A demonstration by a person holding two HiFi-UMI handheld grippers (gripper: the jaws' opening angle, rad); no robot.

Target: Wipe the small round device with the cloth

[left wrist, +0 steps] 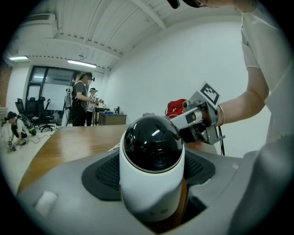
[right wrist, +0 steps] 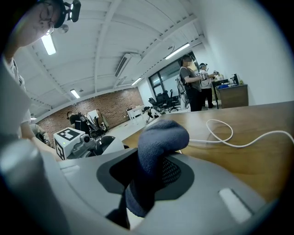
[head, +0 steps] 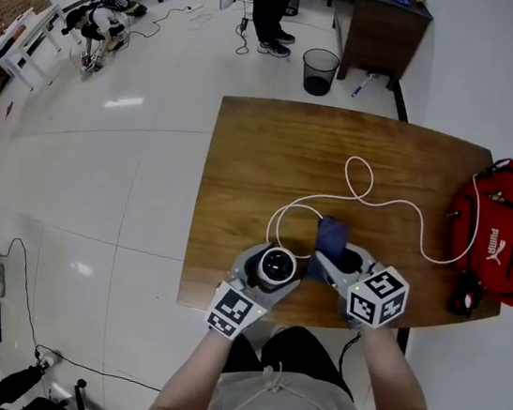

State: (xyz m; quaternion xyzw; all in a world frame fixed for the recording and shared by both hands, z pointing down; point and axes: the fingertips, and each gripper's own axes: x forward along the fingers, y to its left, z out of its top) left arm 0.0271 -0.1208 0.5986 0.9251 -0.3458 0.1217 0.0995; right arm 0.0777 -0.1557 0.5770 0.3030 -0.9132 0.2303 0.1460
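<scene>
At the near edge of the table (head: 245, 150), the left gripper (head: 266, 272) was seen clasped round the small round device (left wrist: 154, 147), with the white body pinched between wide-set jaws and the dark dome turned upward. Just beside it, the right gripper (head: 339, 258) was clenched on the blue cloth (right wrist: 158, 151). A rounded fold stood proud of the jaws, close to the dome but, as far as could be judged, not touching it. For a clean wipe, that fold would best be laid on the glossy dome and drawn across lightly, with the device braced by the left. Care would be needed that the white cable (head: 364, 181) looping across the wood was not tugged.
</scene>
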